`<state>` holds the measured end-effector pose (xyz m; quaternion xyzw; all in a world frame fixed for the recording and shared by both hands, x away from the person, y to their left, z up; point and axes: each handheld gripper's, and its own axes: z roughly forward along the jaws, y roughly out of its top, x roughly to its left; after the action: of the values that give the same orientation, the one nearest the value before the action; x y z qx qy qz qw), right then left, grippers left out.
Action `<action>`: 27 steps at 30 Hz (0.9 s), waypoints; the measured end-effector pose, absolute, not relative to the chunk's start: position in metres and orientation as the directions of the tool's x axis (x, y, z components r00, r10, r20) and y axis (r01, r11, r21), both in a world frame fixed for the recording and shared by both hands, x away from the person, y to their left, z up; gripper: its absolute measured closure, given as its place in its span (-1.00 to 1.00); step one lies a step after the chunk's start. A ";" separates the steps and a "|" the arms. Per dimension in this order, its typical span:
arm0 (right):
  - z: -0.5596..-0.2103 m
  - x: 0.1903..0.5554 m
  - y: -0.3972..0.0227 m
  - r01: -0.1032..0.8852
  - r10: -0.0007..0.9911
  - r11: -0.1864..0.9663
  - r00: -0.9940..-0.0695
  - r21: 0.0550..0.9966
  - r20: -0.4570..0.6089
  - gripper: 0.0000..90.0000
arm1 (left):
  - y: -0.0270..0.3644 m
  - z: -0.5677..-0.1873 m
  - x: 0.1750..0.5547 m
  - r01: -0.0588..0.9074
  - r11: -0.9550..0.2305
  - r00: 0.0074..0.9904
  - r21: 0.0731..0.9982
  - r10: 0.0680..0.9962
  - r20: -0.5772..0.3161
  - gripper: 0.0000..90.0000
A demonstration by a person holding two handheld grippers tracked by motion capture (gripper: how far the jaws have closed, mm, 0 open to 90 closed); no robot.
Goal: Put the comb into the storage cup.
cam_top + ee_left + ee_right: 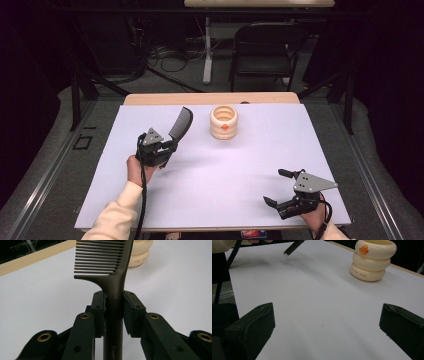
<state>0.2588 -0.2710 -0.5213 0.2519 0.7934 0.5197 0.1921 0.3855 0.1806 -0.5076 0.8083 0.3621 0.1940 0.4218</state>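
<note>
The dark comb is held off the white table sheet at left centre, gripped by its handle so the toothed end stays free and points toward the far edge; that hold appears chosen so the teeth end can lead into the cream ringed holder, which stands upright at far centre, just right of the comb and apart from it. The left gripper has its jaws drawn in against both sides of the handle just below the teeth (pads pressing on it, judged a firm pinch). The right gripper rests at the near right, well apart from comb and holder, its jaws spread wide with nothing between them, apparently kept in reserve.
</note>
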 end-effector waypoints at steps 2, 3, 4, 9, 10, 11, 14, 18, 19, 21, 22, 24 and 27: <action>-0.521 0.259 -0.270 0.199 0.598 0.333 -0.800 0.922 -0.043 -1.00 | 0.180 -0.507 0.386 0.421 -0.375 0.660 0.826 0.751 0.004 0.61; -0.521 0.259 -0.270 0.198 0.597 0.333 -0.801 0.922 -0.044 -1.00 | 0.180 -0.507 0.386 0.421 -0.374 0.659 0.826 0.752 0.004 0.61; -0.521 0.260 -0.270 0.200 0.597 0.333 -0.801 0.922 -0.042 -1.00 | 0.179 -0.507 0.386 0.421 -0.374 0.660 0.826 0.751 0.004 0.61; -0.522 0.260 -0.270 0.198 0.593 0.335 -0.804 0.921 -0.043 -1.00 | 0.179 -0.506 0.389 0.422 -0.355 0.656 0.834 0.755 -0.010 0.61; -0.522 0.260 -0.270 0.198 0.593 0.334 -0.804 0.922 -0.042 -1.00 | 0.179 -0.505 0.390 0.421 -0.352 0.657 0.836 0.754 -0.013 0.61; -0.521 0.260 -0.270 0.200 0.595 0.334 -0.802 0.921 -0.041 -1.00 | 0.178 -0.505 0.390 0.421 -0.343 0.656 0.840 0.755 -0.020 0.61; -0.521 0.260 -0.270 0.199 0.595 0.336 -0.803 0.921 -0.043 -1.00 | 0.175 -0.504 0.392 0.416 -0.345 0.660 0.841 0.751 -0.018 0.61; -0.521 0.260 -0.270 0.198 0.593 0.336 -0.804 0.921 -0.044 -1.00 | 0.172 -0.504 0.394 0.413 -0.342 0.663 0.844 0.748 -0.021 0.61; -0.521 0.260 -0.270 0.198 0.593 0.337 -0.804 0.921 -0.045 -1.00 | 0.171 -0.503 0.395 0.411 -0.345 0.666 0.844 0.746 -0.020 0.61; -0.521 0.260 -0.270 0.198 0.593 0.337 -0.804 0.921 -0.045 -1.00 | 0.169 -0.503 0.396 0.410 -0.337 0.664 0.848 0.748 -0.024 0.61; -0.521 0.260 -0.270 0.198 0.593 0.337 -0.804 0.920 -0.045 -1.00 | 0.169 -0.502 0.396 0.408 -0.340 0.666 0.848 0.746 -0.021 0.61; -0.521 0.260 -0.270 0.198 0.594 0.337 -0.803 0.921 -0.045 -1.00 | 0.167 -0.502 0.396 0.405 -0.336 0.665 0.850 0.746 -0.022 0.61; -0.521 0.260 -0.270 0.199 0.595 0.336 -0.803 0.921 -0.044 -1.00 | 0.166 -0.501 0.398 0.405 -0.333 0.667 0.852 0.745 -0.025 0.61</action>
<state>0.2601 -0.2697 -0.5214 0.2495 0.7948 0.5192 0.1907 0.3975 0.1661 -0.5006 0.7942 0.3618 0.1890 0.4501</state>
